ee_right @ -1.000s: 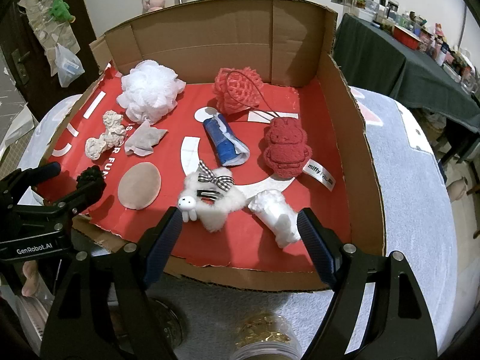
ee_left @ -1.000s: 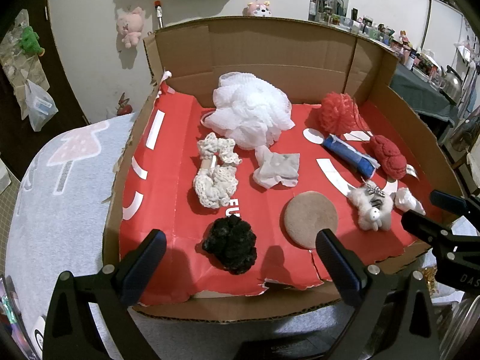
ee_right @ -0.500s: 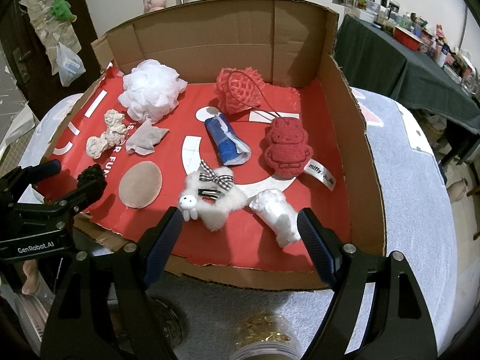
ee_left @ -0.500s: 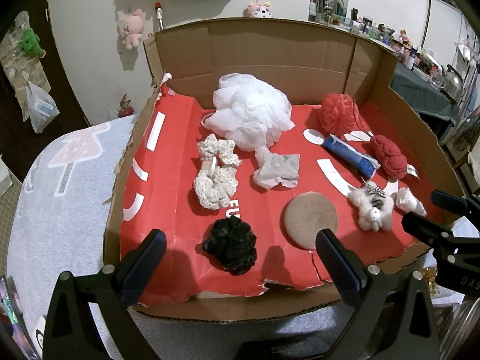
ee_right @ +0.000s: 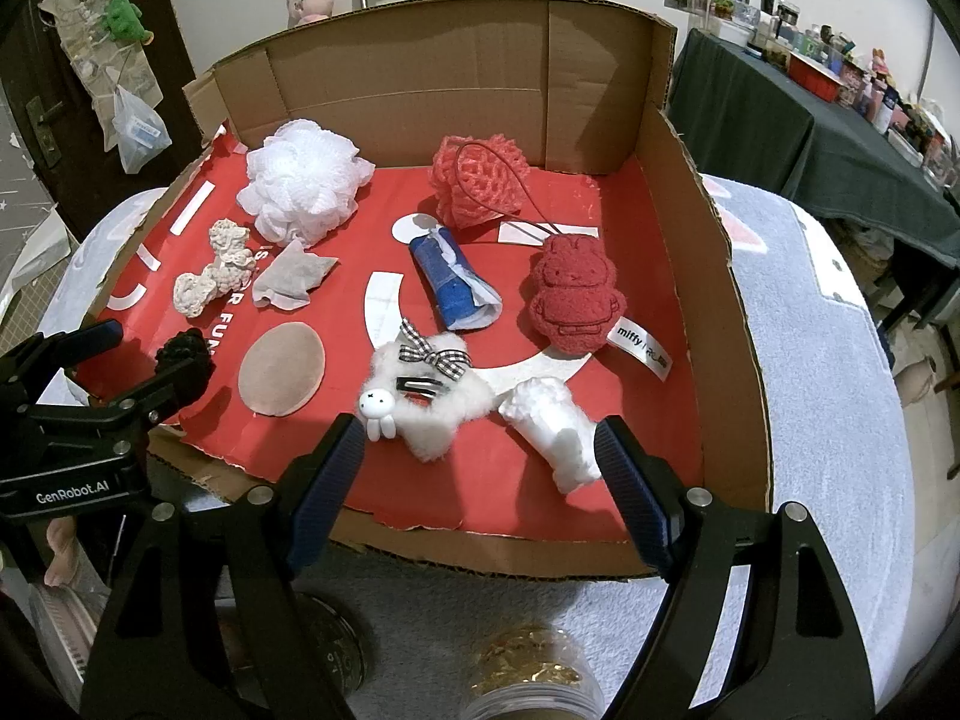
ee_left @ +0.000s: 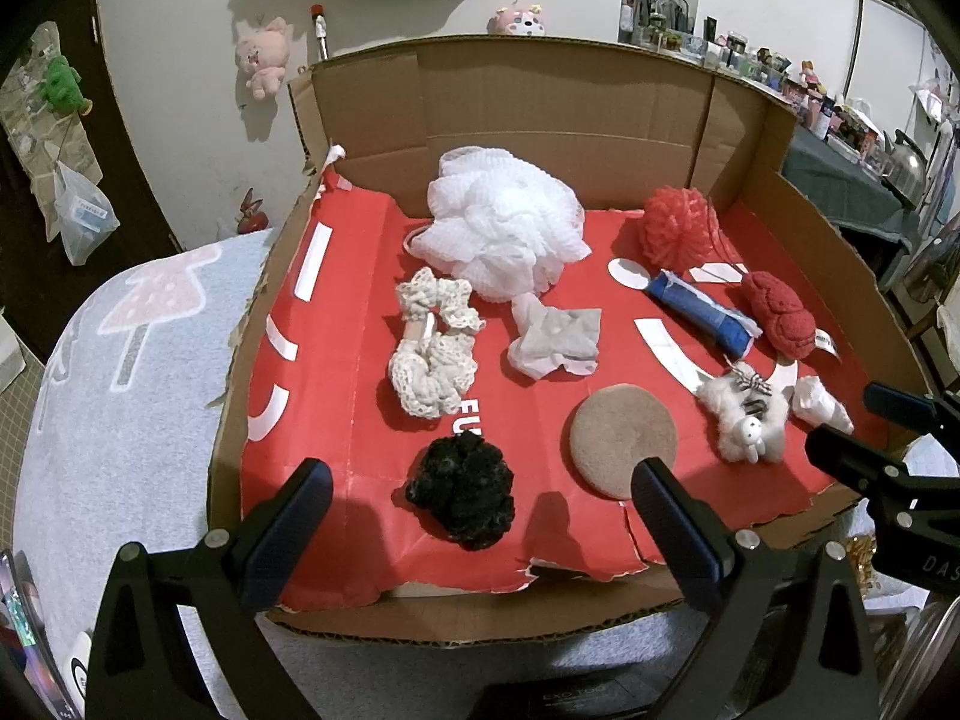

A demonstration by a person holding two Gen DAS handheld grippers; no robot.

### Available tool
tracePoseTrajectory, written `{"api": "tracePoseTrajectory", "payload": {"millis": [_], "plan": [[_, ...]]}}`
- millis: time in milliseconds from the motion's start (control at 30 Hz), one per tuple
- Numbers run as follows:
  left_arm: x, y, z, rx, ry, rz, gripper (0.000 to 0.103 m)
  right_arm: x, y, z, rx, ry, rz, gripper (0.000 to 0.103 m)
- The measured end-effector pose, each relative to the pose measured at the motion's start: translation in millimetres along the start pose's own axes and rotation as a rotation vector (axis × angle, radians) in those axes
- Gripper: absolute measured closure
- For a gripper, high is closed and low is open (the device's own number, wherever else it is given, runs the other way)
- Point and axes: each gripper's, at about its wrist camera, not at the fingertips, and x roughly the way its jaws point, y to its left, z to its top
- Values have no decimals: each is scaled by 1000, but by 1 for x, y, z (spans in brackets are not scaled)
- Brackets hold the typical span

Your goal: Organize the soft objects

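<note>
Near the back wall of the cardboard box (ee_left: 540, 114) sits the big white bath pouf (ee_left: 501, 231), the black scrunchie (ee_left: 461, 495) by the front edge, and both wide-open, empty grippers, left gripper (ee_left: 480, 516) and right gripper (ee_right: 480, 468), could snag loose netting.

1. A white mesh pouf (ee_left: 501, 234) and a red one (ee_left: 678, 228) sat near the box's back wall.
2. A black scrunchie (ee_left: 462, 492) and a tan round pad (ee_left: 621, 438) lay near its front edge.
3. A red plush figure (ee_right: 573, 294) lay towards the right wall.

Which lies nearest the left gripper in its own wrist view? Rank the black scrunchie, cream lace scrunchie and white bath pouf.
From the left gripper:
1. Black scrunchie, right between the fingers.
2. Cream lace scrunchie, mid-box, slightly left.
3. White bath pouf, by the back wall.
</note>
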Motion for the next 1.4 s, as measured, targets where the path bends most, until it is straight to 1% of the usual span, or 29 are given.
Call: {"api": "tracePoseTrajectory", "payload": {"millis": [333, 533, 700, 833, 867, 967, 1100, 1200, 1333, 1400], "plan": [[0, 0, 0, -1, 5, -3, 1, 0, 0, -1, -2, 2, 1, 24], [-4, 2, 3, -7, 11, -26, 1, -7, -3, 0, 3, -6, 4, 24], [-22, 8, 8, -29, -38, -39, 1, -25, -9, 3, 14, -41, -5, 24], [-45, 12, 6, -40, -82, -64, 0, -43, -10, 4, 11, -77, -11, 24], [-50, 10, 4, -39, -93, -66, 0, -49, -9, 3, 10, -90, -10, 23], [-72, 8, -3, -32, -137, -69, 0, -67, -7, -1, 12, -126, 7, 15], [-105, 1, -23, -40, -201, -87, 0, -95, -7, -11, 14, -183, 12, 14], [-125, -4, -39, -34, -239, -91, 0, -116, -5, -25, 16, -221, 20, 13], [-147, -6, -67, -40, -289, -88, 0, -144, 1, -56, 3, -289, -6, 13], [-152, -7, -79, -43, -300, -86, 0, -153, 4, -73, 5, -318, -12, 11]]}}
